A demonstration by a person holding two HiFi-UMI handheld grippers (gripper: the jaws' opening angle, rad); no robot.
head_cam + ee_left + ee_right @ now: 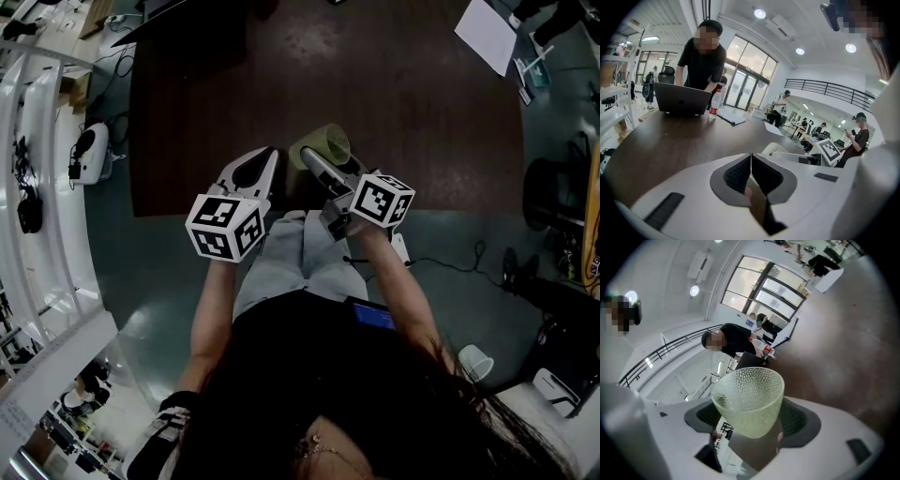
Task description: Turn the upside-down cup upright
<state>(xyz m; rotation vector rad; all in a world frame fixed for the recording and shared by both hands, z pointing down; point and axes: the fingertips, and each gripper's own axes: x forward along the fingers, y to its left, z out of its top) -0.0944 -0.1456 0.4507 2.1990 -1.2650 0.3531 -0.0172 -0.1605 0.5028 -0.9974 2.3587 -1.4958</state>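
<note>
A pale green dimpled cup (749, 397) is clamped between the pads of my right gripper (750, 423), which is shut on it. The cup hangs above the dark brown table (403, 112), tipped on its side, with its open rim pointing away from the jaws. In the head view, the cup (330, 142) sits at the tip of the right gripper (317, 159) near the table's front edge. Just to its left, my left gripper (270, 159) is shut with nothing in it. In the left gripper view, its pads (761, 176) meet, and the cup (779, 149) shows at the right.
At the table's far side, a person stands behind a laptop (682, 98), with a bottle (715, 104) and papers (733, 116) beside it. A white sheet (487, 33) lies at the far right corner. A white cup (475, 361) stands on the floor.
</note>
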